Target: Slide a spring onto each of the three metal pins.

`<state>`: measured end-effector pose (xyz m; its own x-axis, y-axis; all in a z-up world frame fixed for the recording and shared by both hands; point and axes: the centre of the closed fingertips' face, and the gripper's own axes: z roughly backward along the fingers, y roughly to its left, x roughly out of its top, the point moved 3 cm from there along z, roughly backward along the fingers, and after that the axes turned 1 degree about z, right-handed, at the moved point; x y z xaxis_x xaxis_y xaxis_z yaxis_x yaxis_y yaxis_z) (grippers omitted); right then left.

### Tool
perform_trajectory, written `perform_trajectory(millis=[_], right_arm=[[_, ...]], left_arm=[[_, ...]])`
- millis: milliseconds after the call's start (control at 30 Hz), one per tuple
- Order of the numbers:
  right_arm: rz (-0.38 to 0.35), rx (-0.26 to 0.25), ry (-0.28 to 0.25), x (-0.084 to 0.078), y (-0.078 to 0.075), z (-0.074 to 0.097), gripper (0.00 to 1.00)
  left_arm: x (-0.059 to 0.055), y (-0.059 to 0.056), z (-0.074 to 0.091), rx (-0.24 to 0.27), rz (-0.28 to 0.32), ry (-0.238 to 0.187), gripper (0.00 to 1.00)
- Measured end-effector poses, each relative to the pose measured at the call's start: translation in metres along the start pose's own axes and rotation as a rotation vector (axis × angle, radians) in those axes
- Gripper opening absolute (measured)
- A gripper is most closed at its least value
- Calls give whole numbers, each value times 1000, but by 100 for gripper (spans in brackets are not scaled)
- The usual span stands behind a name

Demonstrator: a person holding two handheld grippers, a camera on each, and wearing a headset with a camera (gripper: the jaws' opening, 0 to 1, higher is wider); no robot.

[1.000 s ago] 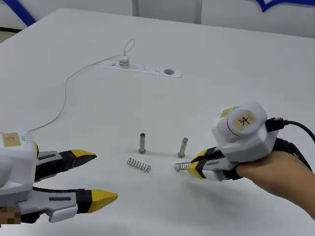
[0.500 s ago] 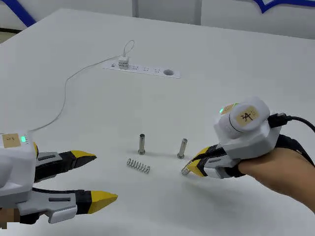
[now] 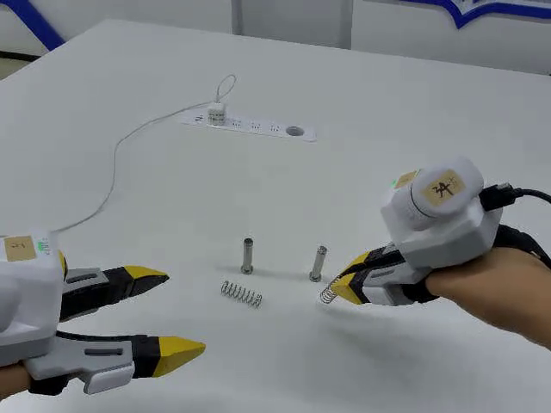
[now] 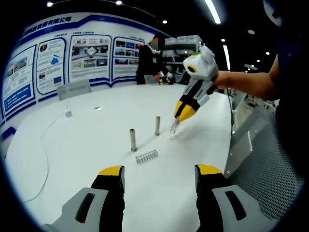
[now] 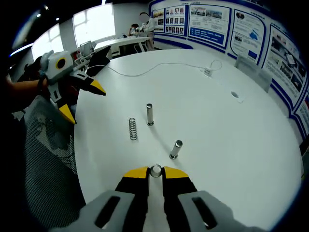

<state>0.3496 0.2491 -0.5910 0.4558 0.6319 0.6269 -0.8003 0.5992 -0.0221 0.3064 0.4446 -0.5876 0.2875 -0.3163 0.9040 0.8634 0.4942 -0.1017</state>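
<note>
Two metal pins stand upright on the white table [image 3: 387, 129] near the middle of the head view: the left pin [image 3: 248, 255] and the right pin [image 3: 318, 262]. They are set apart, so each can take a spring from above. The right gripper [image 3: 340, 288], right of centre, has its jaws pinching the held spring [image 3: 328, 294] by one end. The free end slants down just beside the right pin, probably so it can be lined up over the pin's top. The loose spring [image 3: 241, 293] lies flat just below the left pin. The left gripper [image 3: 182, 311], at lower left, hovers with its jaws spread and empty, likely kept ready for that spring.
</note>
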Motion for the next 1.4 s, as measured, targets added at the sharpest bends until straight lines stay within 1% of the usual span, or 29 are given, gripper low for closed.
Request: perform_trajectory(millis=[333,500,633,900,1067,1200,1300,1400], right_arm=[[41,-1,19,15,-3,20,12],[56,-3,21,25,-6,26,12],[68,-6,19,33,-11,28,12],[86,-11,21,46,-19,24,12],[94,-8,27,51,-22,19,12],[91,-5,41,50,-26,14,12],[89,5,44,50,-27,12,12],[94,7,58,49,-27,8,12]], left_arm=[[0,0,2,5,0,-3,60],[0,1,2,7,1,-4,60],[0,1,2,8,2,-4,60],[1,2,3,11,4,-10,60],[0,2,2,11,5,-9,60],[-1,2,3,12,7,-10,60],[-1,3,3,14,9,-10,60],[-3,3,3,14,11,-8,60]])
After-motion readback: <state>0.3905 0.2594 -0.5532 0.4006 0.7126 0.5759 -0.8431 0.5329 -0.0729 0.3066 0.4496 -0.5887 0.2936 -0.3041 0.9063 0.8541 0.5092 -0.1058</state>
